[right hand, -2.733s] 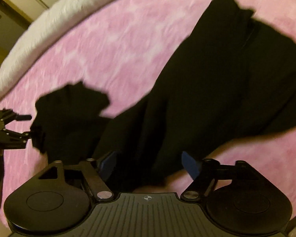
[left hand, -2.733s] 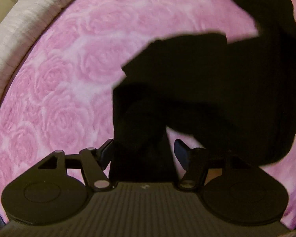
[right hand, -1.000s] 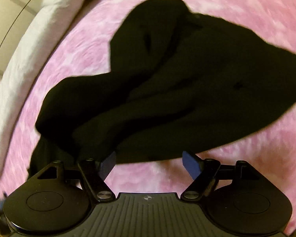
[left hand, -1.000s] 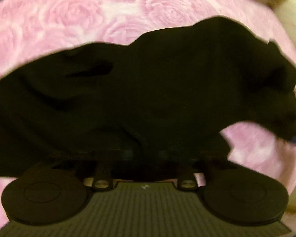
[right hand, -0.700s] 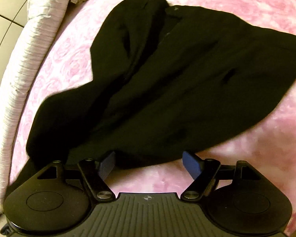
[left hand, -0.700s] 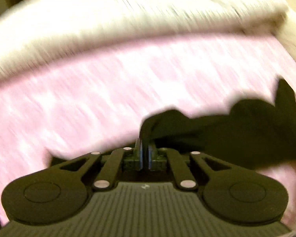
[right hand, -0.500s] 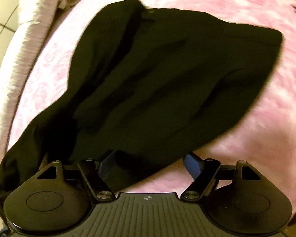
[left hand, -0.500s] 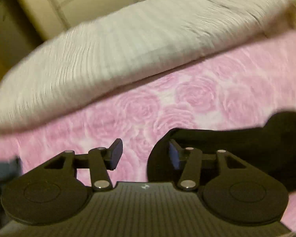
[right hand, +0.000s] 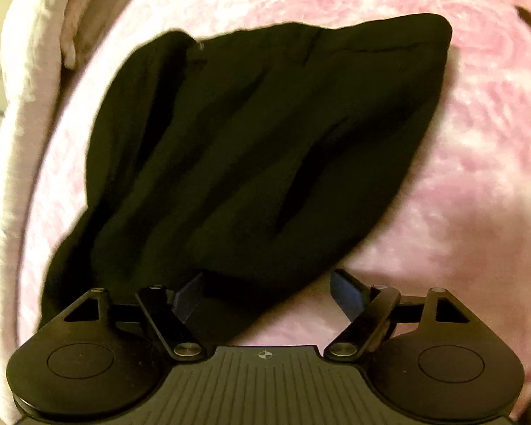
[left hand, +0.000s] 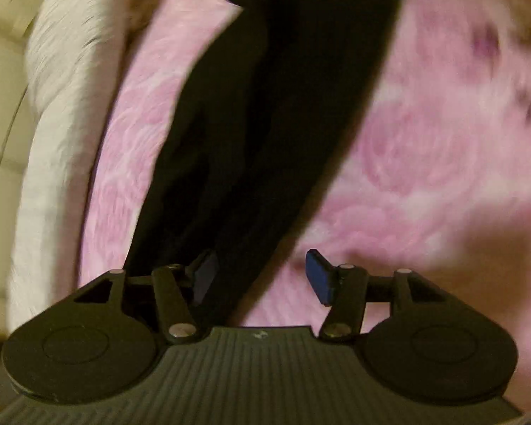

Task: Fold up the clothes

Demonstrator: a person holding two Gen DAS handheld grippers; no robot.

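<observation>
Right wrist view first: the pink rose-patterned blanket [right hand: 478,141] fills my sight, plush and soft, with a pale ribbed cover [right hand: 17,106] bunched along its left edge. On the blanket lies the black garment [right hand: 265,141], a matte, creased heap, broad at the far end and narrowing toward me; its near edge reaches between my spread fingers. My right gripper [right hand: 269,294] is released, blue pads wide apart, holding nothing. From the left wrist, the same black cloth [left hand: 265,124] runs as a long dark band across the pink, and my left gripper [left hand: 262,276] is likewise released, its left pad [left hand: 205,276] at the fabric's edge.
</observation>
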